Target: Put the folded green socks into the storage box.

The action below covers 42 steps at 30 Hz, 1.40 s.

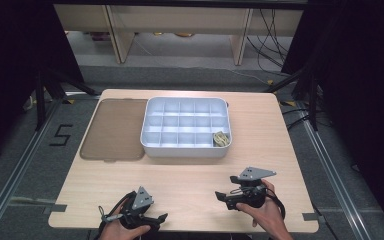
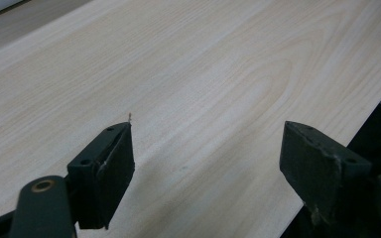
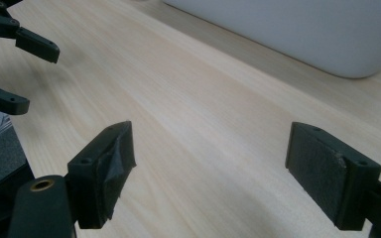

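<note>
Matt pale wood table [image 1: 190,185] (grained), glossy plastic tray [image 1: 152,145]

Two tools are counted, a left tool [image 1: 152,218] and a right tool [image 1: 222,196], each carried in one hand, so two hands as well. One desk [image 1: 190,175] is seen, with one white compartment tray [image 1: 186,148] and one brown flat lid [image 1: 114,128] laid on it. Inside the tray, just one small crumpled item [image 1: 221,138] is counted, tucked in a corner compartment.
</note>
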{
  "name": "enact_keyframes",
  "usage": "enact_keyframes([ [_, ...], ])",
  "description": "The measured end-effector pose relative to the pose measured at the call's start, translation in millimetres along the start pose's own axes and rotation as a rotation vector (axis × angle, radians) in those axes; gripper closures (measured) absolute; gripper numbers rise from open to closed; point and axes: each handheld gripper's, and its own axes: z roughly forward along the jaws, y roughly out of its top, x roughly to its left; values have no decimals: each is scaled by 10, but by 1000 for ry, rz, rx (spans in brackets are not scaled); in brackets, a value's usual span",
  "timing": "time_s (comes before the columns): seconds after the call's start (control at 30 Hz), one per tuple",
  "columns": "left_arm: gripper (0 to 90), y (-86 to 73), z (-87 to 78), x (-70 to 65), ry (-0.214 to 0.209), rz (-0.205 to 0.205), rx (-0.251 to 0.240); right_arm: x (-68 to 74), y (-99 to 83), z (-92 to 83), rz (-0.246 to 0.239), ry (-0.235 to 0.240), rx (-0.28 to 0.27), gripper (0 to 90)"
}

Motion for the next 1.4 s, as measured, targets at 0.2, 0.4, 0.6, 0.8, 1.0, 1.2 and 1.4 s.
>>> enact_keyframes([
  [0.2, 210, 3, 11, -13, -10, -8, -3, 25, -94, -14, 30, 4, 8, 198],
  [0.4, 209, -2, 22, -25, 0, -17, -8, -13, -175, -66, 23, -4, -1, 195],
  [0.6, 209, 1, 15, -36, -7, -11, -12, -8, -244, -120, 48, -25, 8, 193],
  [0.8, 209, 7, 7, -32, -8, 10, -12, -36, -312, -158, 27, -19, -20, 189],
  [1.0, 209, 2, 20, -38, 1, -14, -18, -4, -369, -192, 58, -16, -23, 183],
  [1.2, 209, 6, 7, -26, -8, 9, -6, 31, -418, -224, 69, -13, -26, 171],
  [1.4, 209, 6, 13, -39, -12, 3, -5, 41, -482, -244, 44, -25, -14, 162],
])
